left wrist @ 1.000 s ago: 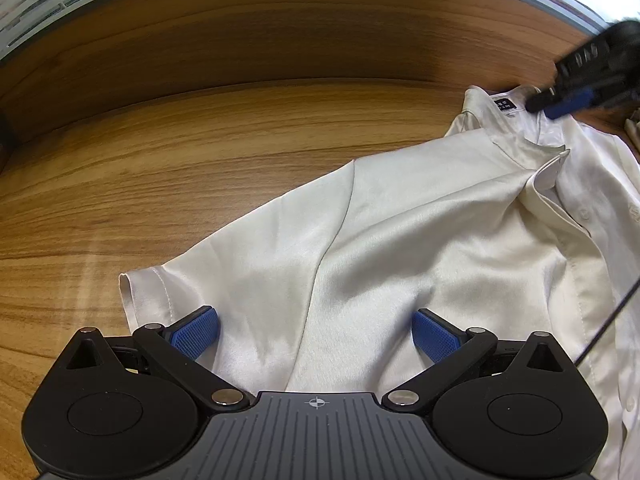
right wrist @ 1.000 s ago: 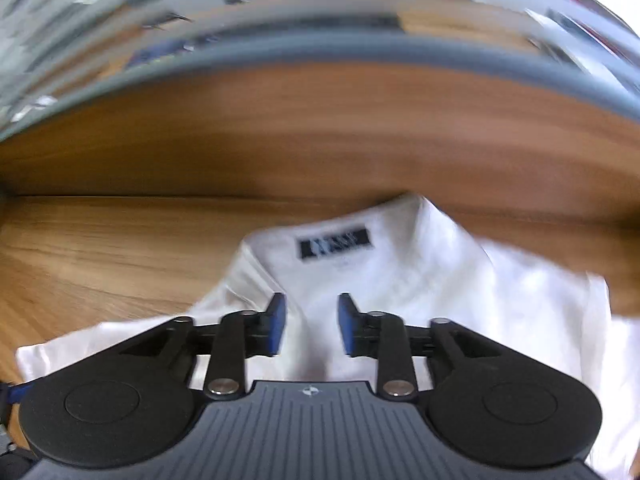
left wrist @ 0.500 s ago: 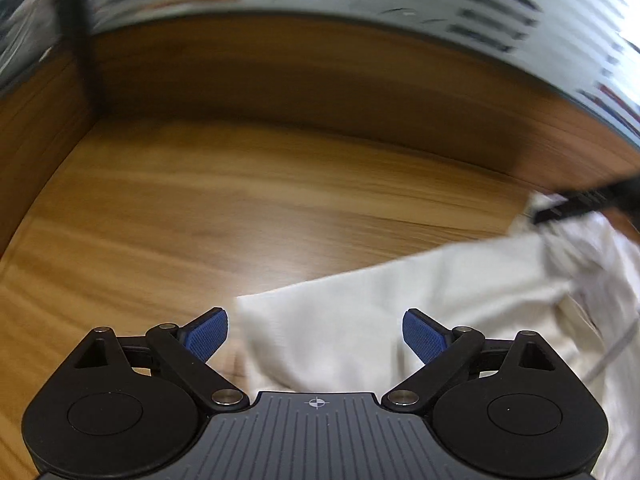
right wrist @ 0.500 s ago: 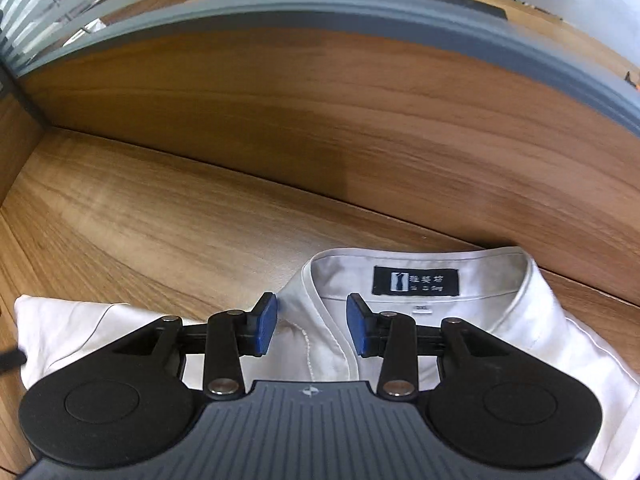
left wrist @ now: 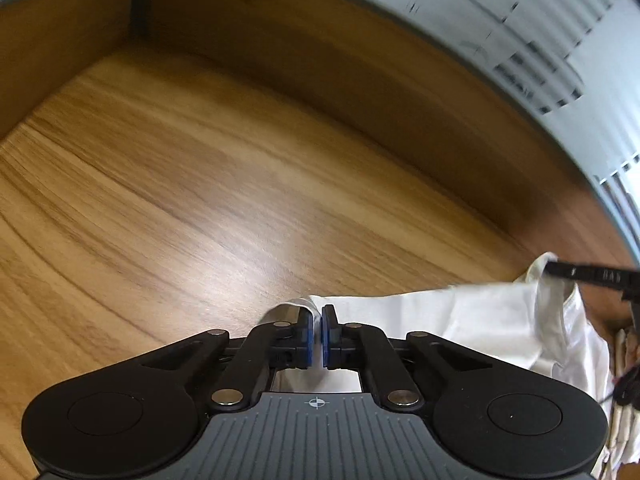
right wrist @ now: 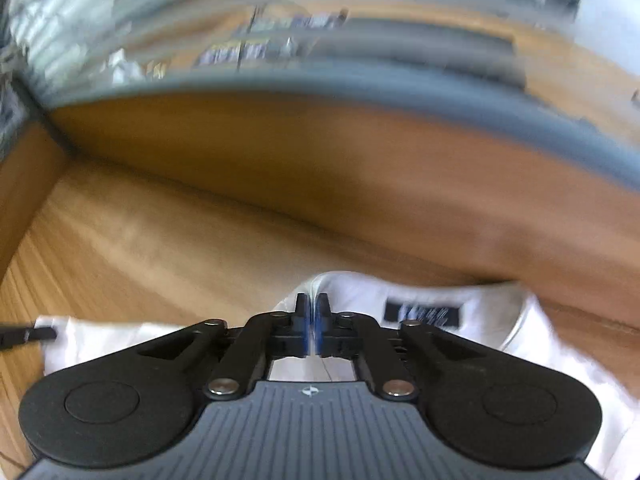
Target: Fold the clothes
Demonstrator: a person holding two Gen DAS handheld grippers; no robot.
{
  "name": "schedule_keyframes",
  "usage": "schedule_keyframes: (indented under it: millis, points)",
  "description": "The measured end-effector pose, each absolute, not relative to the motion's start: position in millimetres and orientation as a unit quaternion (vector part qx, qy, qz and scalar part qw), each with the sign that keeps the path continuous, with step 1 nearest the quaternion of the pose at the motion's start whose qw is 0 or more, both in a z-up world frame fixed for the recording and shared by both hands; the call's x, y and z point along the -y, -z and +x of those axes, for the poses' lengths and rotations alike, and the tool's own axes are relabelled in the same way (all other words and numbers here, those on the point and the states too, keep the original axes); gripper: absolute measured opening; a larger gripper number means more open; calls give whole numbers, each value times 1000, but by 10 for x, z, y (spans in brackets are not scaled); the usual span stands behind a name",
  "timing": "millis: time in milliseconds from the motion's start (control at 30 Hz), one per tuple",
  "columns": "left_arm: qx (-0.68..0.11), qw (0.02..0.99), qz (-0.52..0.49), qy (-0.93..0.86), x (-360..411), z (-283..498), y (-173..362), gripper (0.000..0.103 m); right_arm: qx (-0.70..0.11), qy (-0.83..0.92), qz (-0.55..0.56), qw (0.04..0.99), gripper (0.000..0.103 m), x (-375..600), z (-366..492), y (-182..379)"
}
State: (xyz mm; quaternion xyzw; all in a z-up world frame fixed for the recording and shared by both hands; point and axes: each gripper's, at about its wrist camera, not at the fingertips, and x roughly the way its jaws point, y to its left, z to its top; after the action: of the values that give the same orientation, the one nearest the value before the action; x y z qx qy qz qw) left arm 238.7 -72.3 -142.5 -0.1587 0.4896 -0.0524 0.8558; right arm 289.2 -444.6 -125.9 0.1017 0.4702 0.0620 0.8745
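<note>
both jaws pinched on one white shirt

one shirt (left wrist: 480, 320), two grippers, one wooden counter (left wrist: 200, 200). the shirt lies on the counter, spread from the left gripper toward the right one.

the left gripper (left wrist: 317, 334) has its jaws closed on the sleeve end of the shirt, a fold of cloth curling over the blue pads (left wrist: 307, 336). a second ago these jaws stood wide over the sleeve; now the cloth is pinched between them, and the view has swung to take in more bare counter on the left.

the right gripper (right wrist: 312, 330) grips the shirt (right wrist: 360, 292) at the collar edge, jaws shut on the fabric, just left of the dark neck label (right wrist: 420, 314). earlier they were half apart over the same spot. in the left view its black tip (left wrist: 588, 274) shows at the far right, at the collar.

the shirt is white, smooth and faintly glossy, with soft creases. the counter is warm brown wood with a long streaked grain and a raised back edge. the right view is motion-blurred.
</note>
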Motion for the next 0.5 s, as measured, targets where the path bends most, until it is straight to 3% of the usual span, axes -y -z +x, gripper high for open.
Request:
schedule_keyframes:
  millis: [300, 367, 467, 500]
  points:
    - [-454, 880, -132, 45, 646, 2191, 1220, 7, -446, -44, 77, 891, 3, 4423, 3063, 1167]
    - [-449, 884, -121, 45, 636, 2189, 1203, 8, -451, -41, 57, 890, 11, 4347, 3092, 1175]
    - [-457, 880, -124, 39, 615, 2250, 1228, 23, -452, -39, 25, 891, 26, 4214, 3085, 1151]
    - [-459, 879, -128, 38, 586, 2257, 1238, 33, -451, -41, 18, 891, 29, 4171, 3058, 1128]
